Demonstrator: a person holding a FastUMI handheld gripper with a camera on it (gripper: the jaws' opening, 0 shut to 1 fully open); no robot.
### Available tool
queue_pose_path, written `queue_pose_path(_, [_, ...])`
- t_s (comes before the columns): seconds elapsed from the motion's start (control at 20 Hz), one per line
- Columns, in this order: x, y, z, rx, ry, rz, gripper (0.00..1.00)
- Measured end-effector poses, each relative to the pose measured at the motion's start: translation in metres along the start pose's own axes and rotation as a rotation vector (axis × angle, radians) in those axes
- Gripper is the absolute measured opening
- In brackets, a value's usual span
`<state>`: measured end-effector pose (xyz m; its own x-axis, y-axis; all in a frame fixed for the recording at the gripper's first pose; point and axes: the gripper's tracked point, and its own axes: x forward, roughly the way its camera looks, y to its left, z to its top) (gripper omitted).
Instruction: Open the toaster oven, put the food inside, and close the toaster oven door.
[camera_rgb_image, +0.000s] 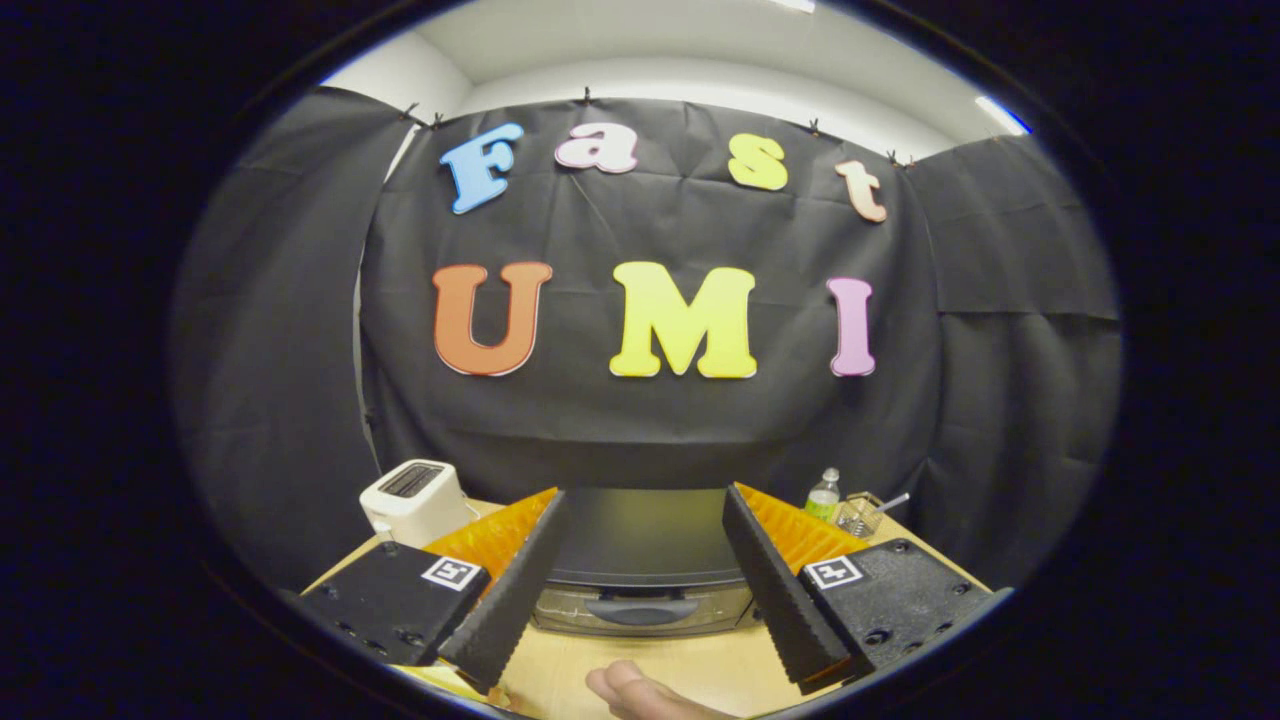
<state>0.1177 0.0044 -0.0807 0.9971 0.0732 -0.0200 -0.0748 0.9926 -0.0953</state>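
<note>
Gripper view, looking forward along the two fingers. The gripper (640, 570) is held above the wooden table (690, 665) with its fingers spread wide apart and nothing between the pads. The toaster oven (642, 565) sits on the table directly ahead, framed by the gap between the fingers; its dark top and the upper part of its glass door with the handle (640, 608) are visible, and the door is closed (the lower part of the oven front is cut off from sight). A white pop-up toaster (413, 500) stands to the left, beyond the left finger. To the right, beyond the right finger, stand a clear plastic bottle (823, 496) and, just beside it, a small wire basket (860, 514). Part of a person's hand (640, 692) rests on the table nearer than the oven.
</note>
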Motion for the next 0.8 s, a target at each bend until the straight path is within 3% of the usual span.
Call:
queue_pose_path(0.55, [0.07, 0.005, -0.097, -0.033, 0.225, -0.008, 1.0])
queue_pose_path(0.8, [0.09, -0.001, -0.143, 0.023, 0.347, 0.0, 1.0])
